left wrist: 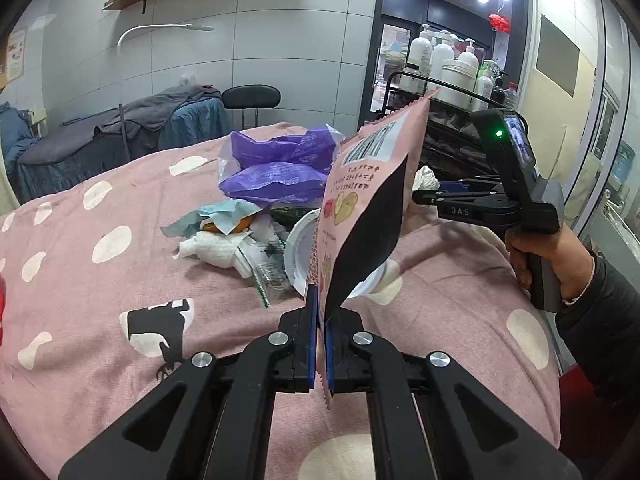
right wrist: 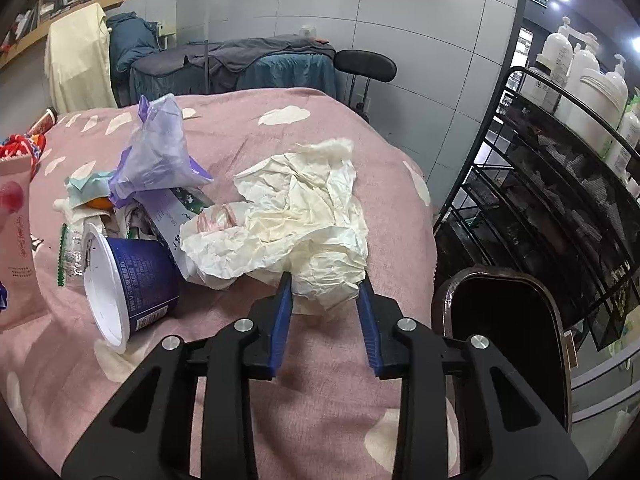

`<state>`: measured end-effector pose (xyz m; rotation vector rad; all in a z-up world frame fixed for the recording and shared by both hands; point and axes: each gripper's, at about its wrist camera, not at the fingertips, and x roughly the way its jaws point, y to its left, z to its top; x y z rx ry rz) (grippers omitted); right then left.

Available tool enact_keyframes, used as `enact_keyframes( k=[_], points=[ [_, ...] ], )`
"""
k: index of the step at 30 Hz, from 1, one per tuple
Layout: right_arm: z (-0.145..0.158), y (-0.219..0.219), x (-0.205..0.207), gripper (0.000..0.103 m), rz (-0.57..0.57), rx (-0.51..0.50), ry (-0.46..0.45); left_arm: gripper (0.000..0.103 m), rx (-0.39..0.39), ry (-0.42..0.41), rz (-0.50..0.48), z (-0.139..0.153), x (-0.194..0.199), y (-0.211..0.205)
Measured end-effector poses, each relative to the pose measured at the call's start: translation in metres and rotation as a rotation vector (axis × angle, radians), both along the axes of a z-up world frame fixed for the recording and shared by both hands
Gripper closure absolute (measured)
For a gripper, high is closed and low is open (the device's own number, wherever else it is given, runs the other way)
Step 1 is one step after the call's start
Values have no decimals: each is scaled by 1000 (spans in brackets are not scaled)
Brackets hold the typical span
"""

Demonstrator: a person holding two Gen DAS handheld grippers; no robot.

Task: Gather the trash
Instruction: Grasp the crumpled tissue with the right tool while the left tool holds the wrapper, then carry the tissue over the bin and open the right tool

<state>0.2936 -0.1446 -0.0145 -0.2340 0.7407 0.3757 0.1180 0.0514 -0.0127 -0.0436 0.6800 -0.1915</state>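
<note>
Left hand-held gripper [left wrist: 321, 344] pinches only the pink packet's [left wrist: 372, 200] corner; right one [right wrist: 325, 304], unclenched, straddles crumpled paper [right wrist: 296, 224], which may slip.

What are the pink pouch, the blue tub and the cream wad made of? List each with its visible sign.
Pink pouch: likely glossy plastic film; serrated edge, stands stiff in the left gripper.
Blue tub: probably coated paper or plastic; smooth printed wall.
Cream wad: apparently matte tissue paper; sharp crumples between the right gripper's open fingers.
</note>
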Motion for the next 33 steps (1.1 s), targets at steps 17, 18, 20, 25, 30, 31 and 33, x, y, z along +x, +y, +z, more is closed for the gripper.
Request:
enact_keyframes(
  k=[17,18,20,25,30,31,33],
  points=[
    [30,-67,-70,71,-132,136,-113,99,-18,-53,-145,16,1,-63],
    [30,-72,-73,71,-144,139,-116,99,-18,-56,-157,16,1,-69],
    [30,-82,-79,71,-165,145,-122,99,-22,-61,-182,18,4,-79],
    [28,-109,-91,71,-222,156,-130,99,-14,-74,-240,21,8,-108],
    [19,-136,-96,71,-291,149,-117,99,-17,-82,-277,24,12,-127],
    [16,-142,-95,71,-309,147,-111,99,-21,-82,-283,25,13,-130],
    [10,-154,-93,71,-339,149,-92,99,-33,-79,-297,26,16,-136]
  ],
)
